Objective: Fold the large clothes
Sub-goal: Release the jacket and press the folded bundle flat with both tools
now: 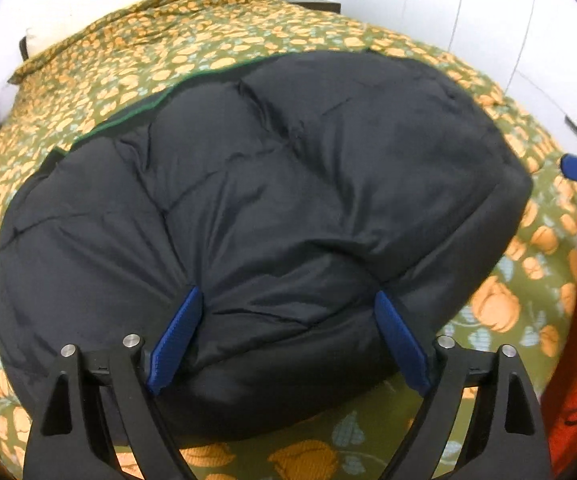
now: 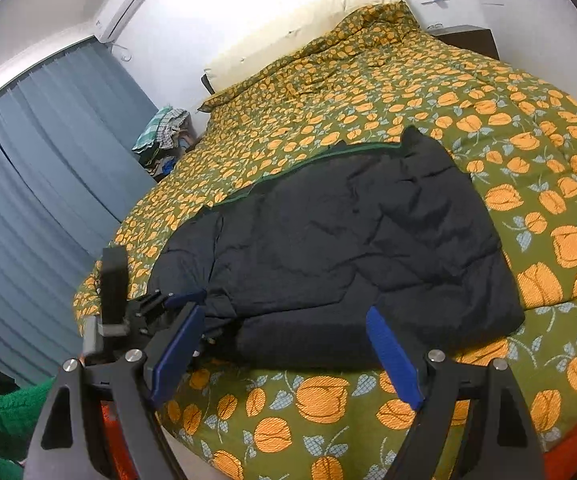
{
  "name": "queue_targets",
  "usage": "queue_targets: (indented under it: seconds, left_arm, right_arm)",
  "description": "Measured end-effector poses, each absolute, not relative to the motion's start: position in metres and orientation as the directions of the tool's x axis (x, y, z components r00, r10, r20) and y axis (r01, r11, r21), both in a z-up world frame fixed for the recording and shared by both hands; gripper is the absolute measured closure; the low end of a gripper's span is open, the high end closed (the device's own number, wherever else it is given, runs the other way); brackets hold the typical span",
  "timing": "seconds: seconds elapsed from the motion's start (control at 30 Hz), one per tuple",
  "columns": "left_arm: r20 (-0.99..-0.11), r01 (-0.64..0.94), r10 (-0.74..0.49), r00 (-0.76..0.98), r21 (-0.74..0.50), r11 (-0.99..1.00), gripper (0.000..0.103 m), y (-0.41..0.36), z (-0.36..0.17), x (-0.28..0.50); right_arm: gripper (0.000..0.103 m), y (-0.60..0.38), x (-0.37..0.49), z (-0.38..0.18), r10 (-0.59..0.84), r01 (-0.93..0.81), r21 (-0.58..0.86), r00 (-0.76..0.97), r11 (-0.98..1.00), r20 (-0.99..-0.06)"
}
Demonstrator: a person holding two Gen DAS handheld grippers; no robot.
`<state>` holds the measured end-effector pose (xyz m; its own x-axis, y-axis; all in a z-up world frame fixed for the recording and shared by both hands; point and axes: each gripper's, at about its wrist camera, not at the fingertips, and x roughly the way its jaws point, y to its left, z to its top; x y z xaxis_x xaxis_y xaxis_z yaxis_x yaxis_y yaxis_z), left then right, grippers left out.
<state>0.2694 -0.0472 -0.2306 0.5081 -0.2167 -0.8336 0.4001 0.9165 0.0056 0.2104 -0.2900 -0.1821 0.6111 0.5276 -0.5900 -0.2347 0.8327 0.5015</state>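
Black puffy jacket [image 1: 256, 200] sits folded on the bedspread [image 1: 136, 52]; left gripper [image 1: 288, 340] and right gripper [image 2: 284, 352] both gape wide, holding nothing. Probably needs a final flatten next.

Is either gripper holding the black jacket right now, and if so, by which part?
Nothing is held. The left gripper is open over the near edge of the black jacket, fingers apart. The right gripper is open too, short of the jacket.

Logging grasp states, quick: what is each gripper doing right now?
Left gripper: open, jaws wide over the black jacket, holding nothing.
Right gripper: open, holding nothing.
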Motion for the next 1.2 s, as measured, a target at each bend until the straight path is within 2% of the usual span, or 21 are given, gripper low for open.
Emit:
queue_targets:
  seconds: [0.37, 0.57, 0.73, 0.9, 1.2]
  left_arm:
    - [-0.824, 0.357, -0.221, 0.522, -0.025, 0.934, 0.013, -0.047, -0.219, 0.246]
    - [-0.831, 0.366, -0.146, 0.537, 0.073, 0.928, 0.012, -0.056, -0.229, 0.242]
    - [-0.829, 0.359, -0.133, 0.544, 0.087, 0.929, 0.011, -0.057, -0.230, 0.241]
    - [-0.835, 0.345, -0.172, 0.523, 0.022, 0.938, 0.011, -0.051, -0.220, 0.238]
    - [-0.812, 0.210, -0.281, 0.511, -0.199, 0.957, 0.011, -0.012, -0.189, 0.253]
  right_arm:
    - [0.018, -0.287, 0.206, -0.174, 0.504, -0.235, 0.470, 0.622, 0.851, -0.600]
    - [0.018, -0.278, 0.207, -0.177, 0.518, -0.232, 0.489, 0.606, 0.841, -0.604]
    - [0.018, -0.269, 0.205, -0.176, 0.521, -0.256, 0.472, 0.599, 0.844, -0.608]
    - [0.018, -0.276, 0.205, -0.179, 0.510, -0.233, 0.477, 0.605, 0.847, -0.611]
    - [0.018, -0.318, 0.215, -0.179, 0.425, -0.105, 0.485, 0.664, 0.868, -0.616]
